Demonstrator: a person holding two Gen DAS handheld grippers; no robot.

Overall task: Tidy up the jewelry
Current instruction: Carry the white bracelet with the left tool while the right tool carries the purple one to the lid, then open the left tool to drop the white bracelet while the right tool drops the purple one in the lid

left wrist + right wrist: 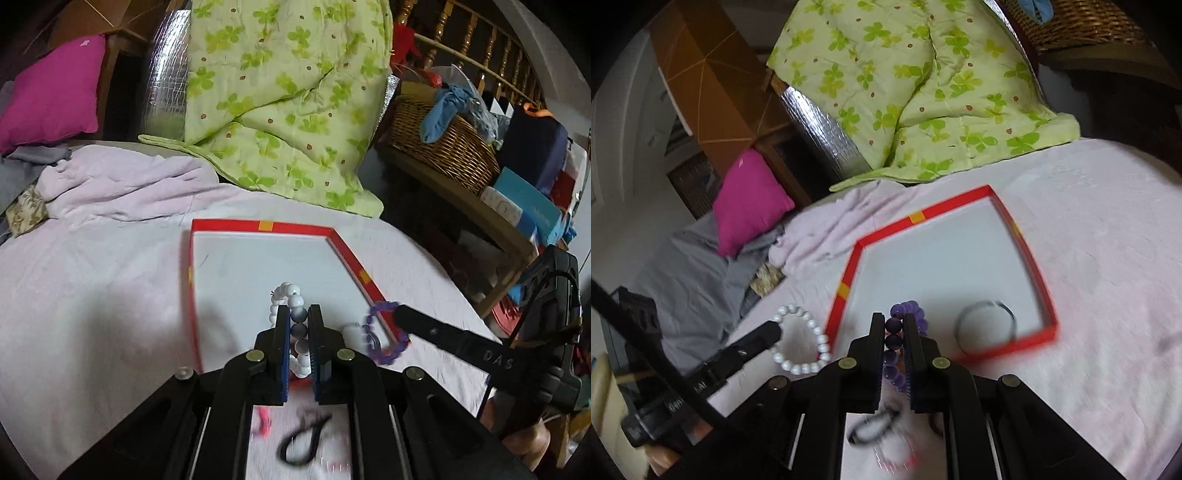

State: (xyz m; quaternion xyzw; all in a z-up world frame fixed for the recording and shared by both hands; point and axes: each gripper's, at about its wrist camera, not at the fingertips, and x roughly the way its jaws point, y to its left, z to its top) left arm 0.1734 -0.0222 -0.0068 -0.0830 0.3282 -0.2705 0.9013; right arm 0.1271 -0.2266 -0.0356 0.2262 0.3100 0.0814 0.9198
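Note:
My left gripper (299, 311) is shut on a white bead bracelet (287, 290) that hangs over the near part of a red-rimmed tray (258, 225) with a white floor. My right gripper (894, 318) is shut on a purple bead bracelet (911, 309) above the tray's near rim (846, 288). A thin dark bangle (1012, 317) lies inside the tray near its front corner. In the right wrist view the left gripper (775, 331) holds the white bracelet (812, 328) just left of the tray. In the left wrist view the right gripper (400, 314) carries the purple bracelet (369, 321) at the tray's right rim.
The tray rests on a pale pink sheet (92, 295). Blurred loose pieces, a black loop (306, 439) and a red one (263, 421), lie below the grippers. Behind are a green clover quilt (288, 103), a magenta pillow (55, 92) and a wicker basket (443, 147).

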